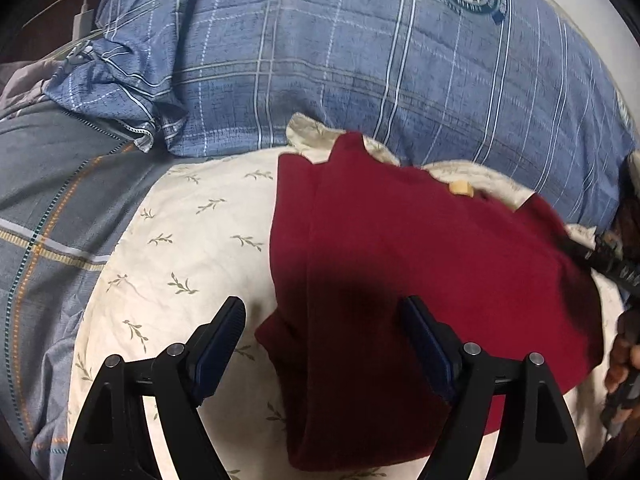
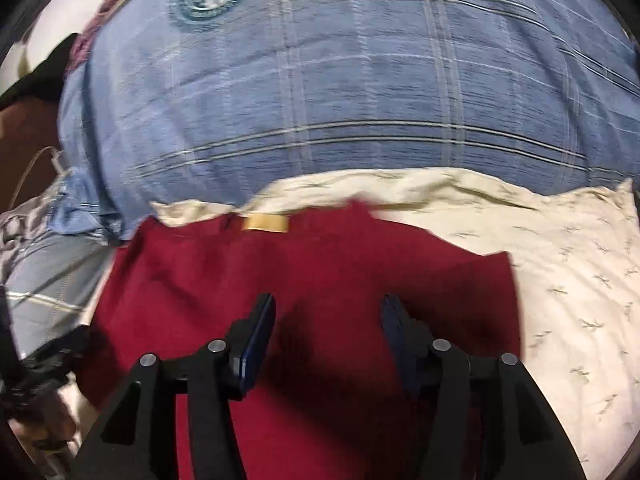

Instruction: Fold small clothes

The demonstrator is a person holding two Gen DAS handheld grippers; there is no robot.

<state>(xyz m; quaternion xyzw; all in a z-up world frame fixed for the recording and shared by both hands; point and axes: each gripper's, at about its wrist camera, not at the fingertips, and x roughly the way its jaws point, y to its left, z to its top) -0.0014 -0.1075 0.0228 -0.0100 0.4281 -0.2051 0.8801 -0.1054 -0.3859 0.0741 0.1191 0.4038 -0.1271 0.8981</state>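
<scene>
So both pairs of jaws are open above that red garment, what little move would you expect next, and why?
Probably the left gripper dips to pinch the near left edge of the red garment, ready for a fold. Its jaws stand open and hold nothing, one either side of that edge. The right gripper is open too, over the garment's middle. The garment lies mostly flat on the cream pillow.

**Cloth all round, plastic and metal on the grippers**

The garment (image 1: 420,264) is matt dark-red knit with a small tan label (image 2: 266,224). It lies on a cream, leaf-printed cotton pillow (image 1: 192,248), lightly creased. The blue plaid pillow (image 1: 340,60) looks woven and soft. The left gripper (image 1: 322,312) and right gripper (image 2: 328,308) are matt black plastic, with ribbed dark-blue pads (image 1: 218,348) and shiny metal pins (image 1: 471,347).
</scene>
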